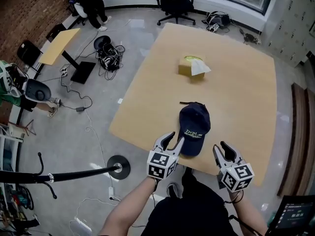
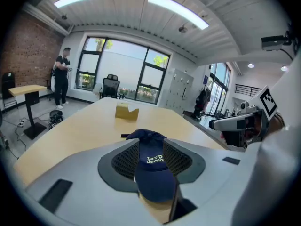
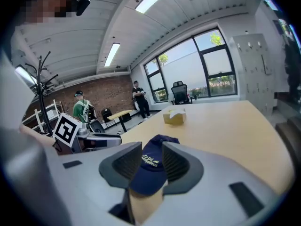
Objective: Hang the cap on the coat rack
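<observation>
A navy cap (image 1: 194, 124) with pale lettering lies on the wooden table (image 1: 246, 92), brim toward the near edge. My left gripper (image 1: 173, 140) is open at the brim's left edge. In the left gripper view the cap (image 2: 151, 166) shows in the gap of the left gripper (image 2: 151, 147), and no pad presses on it. My right gripper (image 1: 222, 151) is open to the right of the brim, apart from it. The right gripper view shows the cap (image 3: 149, 168) ahead, past the right gripper (image 3: 151, 160). The black coat rack (image 1: 59, 173) stands on the floor at lower left, its top also seen as the coat rack (image 3: 42, 93).
A yellow tissue box (image 1: 192, 67) sits farther back on the table. On the floor are the rack's round base (image 1: 119, 167), cables (image 1: 108, 53) and a small desk (image 1: 59, 45). An office chair (image 1: 174, 4) and a person (image 1: 88, 1) are at the back. A screen (image 1: 293, 215) is at lower right.
</observation>
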A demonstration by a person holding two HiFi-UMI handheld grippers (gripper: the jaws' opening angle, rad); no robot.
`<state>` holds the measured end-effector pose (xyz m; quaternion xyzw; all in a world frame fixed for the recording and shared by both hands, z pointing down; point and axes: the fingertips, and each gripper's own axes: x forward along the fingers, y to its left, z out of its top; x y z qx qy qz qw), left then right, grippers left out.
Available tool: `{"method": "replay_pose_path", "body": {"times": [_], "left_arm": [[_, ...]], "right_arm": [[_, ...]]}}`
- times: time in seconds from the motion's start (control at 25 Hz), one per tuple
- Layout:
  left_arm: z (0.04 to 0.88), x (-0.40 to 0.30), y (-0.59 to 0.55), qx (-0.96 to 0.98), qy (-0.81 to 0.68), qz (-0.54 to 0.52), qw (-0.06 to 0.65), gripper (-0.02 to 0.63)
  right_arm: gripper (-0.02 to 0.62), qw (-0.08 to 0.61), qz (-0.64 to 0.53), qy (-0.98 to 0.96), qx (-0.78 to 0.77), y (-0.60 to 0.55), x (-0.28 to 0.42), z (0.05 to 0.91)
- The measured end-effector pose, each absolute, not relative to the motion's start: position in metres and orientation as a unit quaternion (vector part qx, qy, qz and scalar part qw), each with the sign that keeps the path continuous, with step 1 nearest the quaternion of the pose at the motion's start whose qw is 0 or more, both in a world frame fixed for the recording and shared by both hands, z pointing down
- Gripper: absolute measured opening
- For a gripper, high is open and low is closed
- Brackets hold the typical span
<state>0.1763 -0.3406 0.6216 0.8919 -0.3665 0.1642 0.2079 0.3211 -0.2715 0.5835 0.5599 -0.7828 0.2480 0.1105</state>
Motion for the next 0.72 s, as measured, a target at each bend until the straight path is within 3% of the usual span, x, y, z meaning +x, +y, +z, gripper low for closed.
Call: {"method": "replay_pose_path", "body": {"times": [0.24,0.52,0.72], "left_arm": [[0.659,0.183,-0.371,0.874,-0.377,0.195,0.237,0.143],[0.697,0.195,-0.386,0.848,-0.365,0.202,0.328,0.143],[0.724,0.204,-0.411,0.836,-0.369,0.218,0.343,0.143]], "right_arm": [[0.114,0.123,0.283,-0.770,0.558,-0.305,0.333,0.621],[0.114,0.145,0.317,-0.771,0.532,-0.326,0.329,0.660],[0.114,0.153,0.328,-0.771,0.524,-0.345,0.335,0.688]]}}
